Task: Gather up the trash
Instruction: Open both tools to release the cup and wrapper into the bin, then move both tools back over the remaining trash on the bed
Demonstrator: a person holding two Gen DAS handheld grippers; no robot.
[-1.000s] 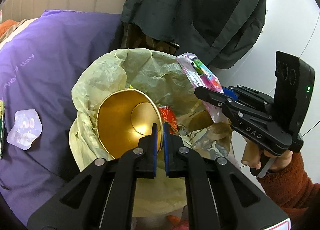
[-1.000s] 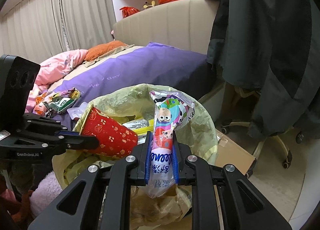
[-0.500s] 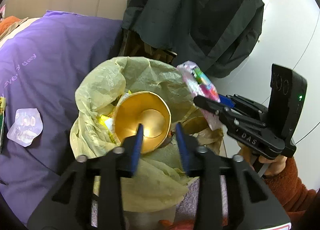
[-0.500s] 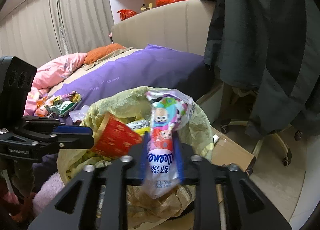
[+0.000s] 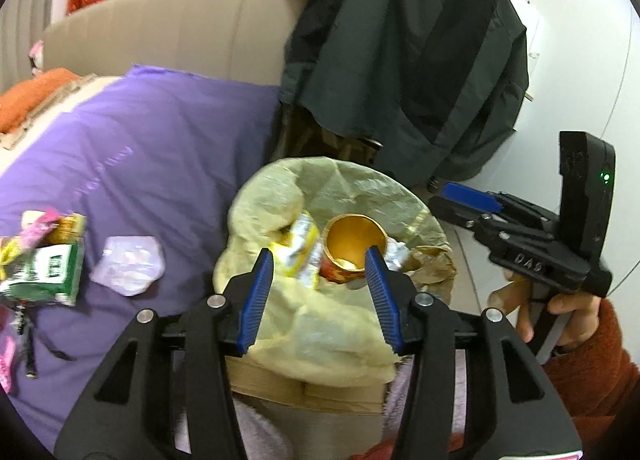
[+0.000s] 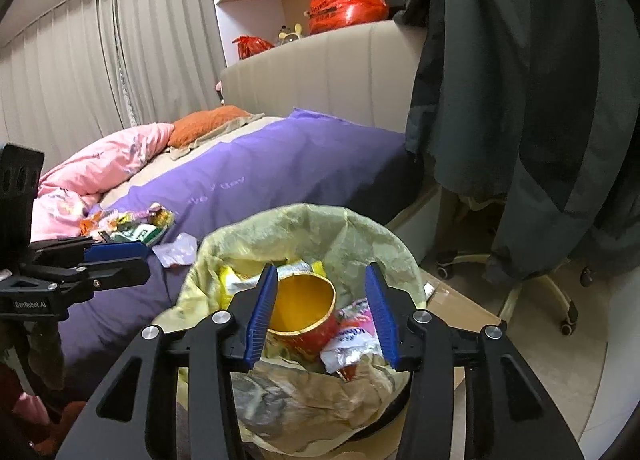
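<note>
Both grippers, left gripper (image 5: 320,292) and right gripper (image 6: 322,310), are now hanging spread and empty over one yellow trash bag (image 6: 360,244); a second ago each was pinching an item. One red cup (image 6: 308,314) and one pink wrapper (image 6: 352,340) are lying inside, just ahead. Two wrappers (image 5: 124,266) are remaining on the purple bed (image 5: 152,163), to the left.

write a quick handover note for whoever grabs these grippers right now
Left gripper: open, empty, above the bin.
Right gripper: open, empty, above the bin.
In the yellow-green plastic bin bag: red paper cup with gold inside, cartoon-print foil snack wrapper.
Left on the purple bed cover: pile of green and pink snack packets, crumpled clear plastic wrapper. Bin those next.
</note>
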